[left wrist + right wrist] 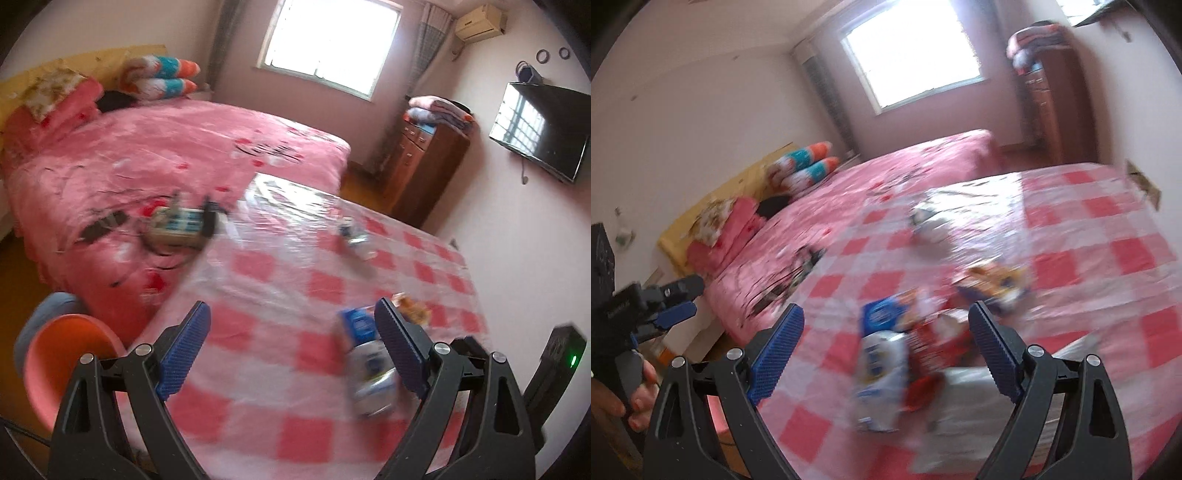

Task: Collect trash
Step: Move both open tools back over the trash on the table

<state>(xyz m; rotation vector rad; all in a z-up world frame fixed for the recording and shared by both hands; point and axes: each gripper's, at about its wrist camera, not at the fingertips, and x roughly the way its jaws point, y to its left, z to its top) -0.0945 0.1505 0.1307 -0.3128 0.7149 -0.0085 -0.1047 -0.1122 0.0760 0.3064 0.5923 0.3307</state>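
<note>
Trash lies scattered on a table under a pink checked cloth (258,295). In the left wrist view a blue and white wrapper (371,380) and a blue packet (356,323) lie just inside the right finger of my left gripper (291,302). The left gripper is open and holds nothing. An orange snack wrapper (412,310) lies beyond it, and a small wrapper (354,238) farther off. My right gripper (886,306) is open above the blue and white wrapper (881,369), a red wrapper (934,343) and the blue packet (882,314). Everything is blurred by motion.
A pink bed (166,155) borders the table on the left, with a power strip (177,225) near its edge. An orange stool (70,362) stands at the table's near left corner. A wooden dresser (424,166) and a wall television (539,129) are at the right.
</note>
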